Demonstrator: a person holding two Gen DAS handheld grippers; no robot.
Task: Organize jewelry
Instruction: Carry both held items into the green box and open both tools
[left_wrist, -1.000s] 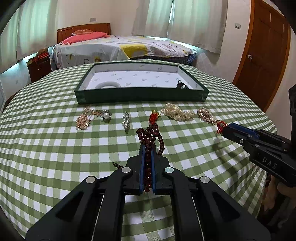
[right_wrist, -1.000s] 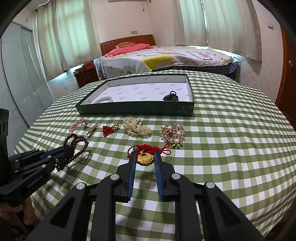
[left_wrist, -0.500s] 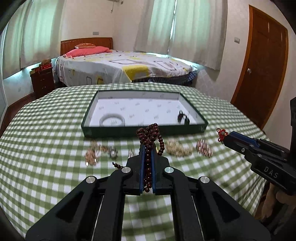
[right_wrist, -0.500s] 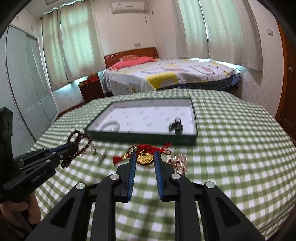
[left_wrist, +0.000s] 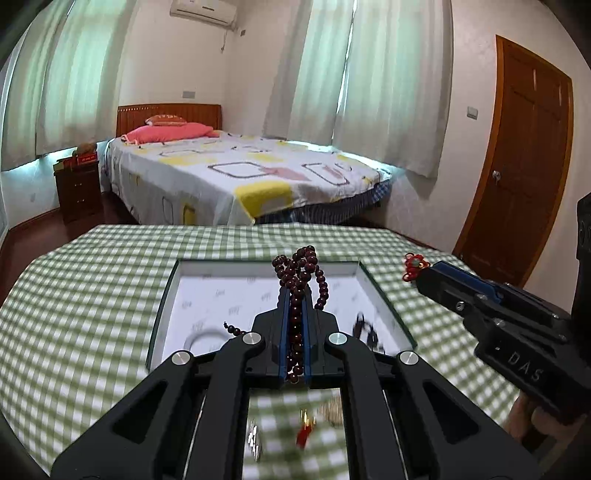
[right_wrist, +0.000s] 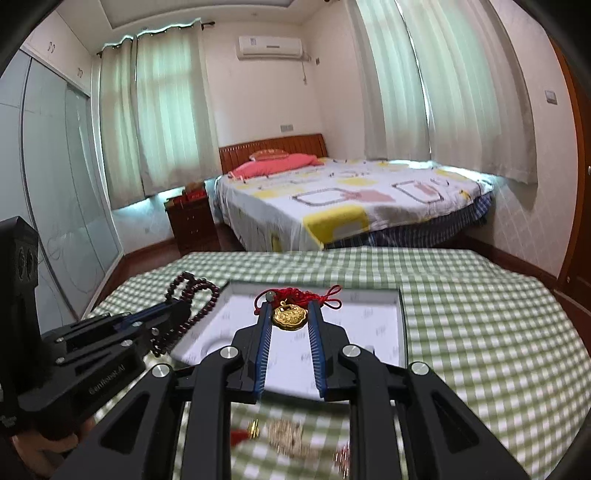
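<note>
The right gripper (right_wrist: 288, 308) clamped a gold pendant (right_wrist: 289, 318) on red cord above a green-rimmed tray (right_wrist: 403, 325). Left of the tray, the left gripper (right_wrist: 173, 308) pinched dark bead strands (right_wrist: 192, 295). Blurred jewelry (right_wrist: 288, 435) lay before the tray.

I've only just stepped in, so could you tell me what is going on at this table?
A person is sorting jewelry with a handheld gripper in each hand. The left gripper is shut on a dark red bead strand, and the right gripper is shut on a gold pendant with a red cord. Both are held up over the green tray on the checked tablecloth. A white bangle lies in the tray, and more pieces wait on the cloth nearer the person.
</note>
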